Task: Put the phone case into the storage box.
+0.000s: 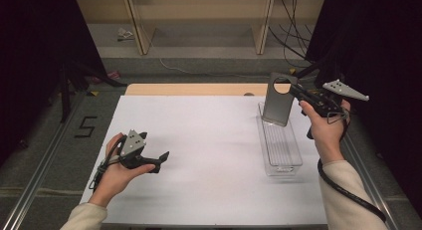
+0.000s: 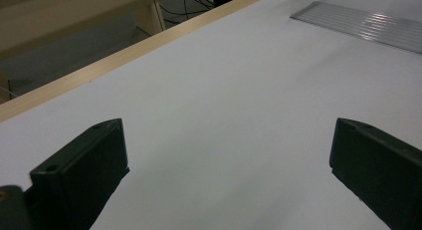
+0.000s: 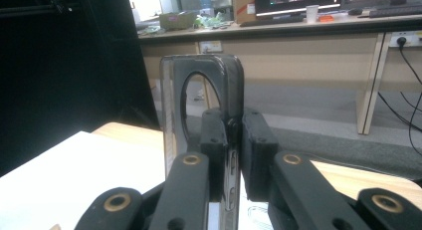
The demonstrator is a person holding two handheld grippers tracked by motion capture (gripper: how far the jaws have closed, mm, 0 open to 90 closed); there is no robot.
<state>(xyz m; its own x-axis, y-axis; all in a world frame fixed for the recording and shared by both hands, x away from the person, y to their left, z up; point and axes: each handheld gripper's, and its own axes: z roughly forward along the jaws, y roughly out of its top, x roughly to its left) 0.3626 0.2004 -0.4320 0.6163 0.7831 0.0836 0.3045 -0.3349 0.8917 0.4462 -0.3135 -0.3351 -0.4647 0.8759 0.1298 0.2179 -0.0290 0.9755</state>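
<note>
High view: right gripper (image 1: 293,89) fingers clamped on upright dark translucent phone case (image 1: 277,105); left gripper (image 1: 158,162) fingers apart.

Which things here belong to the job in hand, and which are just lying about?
In the job:
- right hand-held gripper, shut on the grey phone case
- clear tray

Lying about:
- left hand-held gripper, open, idle
- cables
- wooden shelf

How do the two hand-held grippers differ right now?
The left gripper has its jaws wide apart with nothing between them; the right gripper is clamped on a grey phone case. The left hangs low over the white table, while the right is raised above the clear tray. Both are black, with a grey three-cornered plate.
</note>
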